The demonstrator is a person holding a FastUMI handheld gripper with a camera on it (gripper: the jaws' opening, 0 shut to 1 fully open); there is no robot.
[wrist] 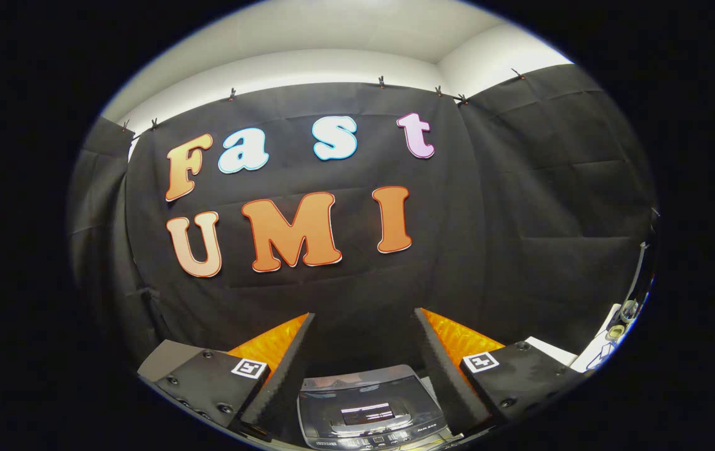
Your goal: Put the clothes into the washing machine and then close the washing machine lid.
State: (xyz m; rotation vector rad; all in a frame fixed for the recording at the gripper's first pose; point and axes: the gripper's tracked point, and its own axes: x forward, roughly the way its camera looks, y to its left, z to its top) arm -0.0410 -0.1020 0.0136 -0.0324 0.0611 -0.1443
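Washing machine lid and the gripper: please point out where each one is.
washing machine lid (367, 401): gripper view, on its dark glossy panel, below and between the fingers.
gripper (364, 319): gripper view, midway between the fingertips; fingers spread open, holding nothing.

The gripper (364, 326) is hanging with its two fingers standing apart, nothing lying between them. Below and between the fingers, the washing machine (370, 407) is sitting with its lid (367, 401) lying shut on top. Beyond the fingers, the booth's cloth wall (520, 238) is hanging behind everything.
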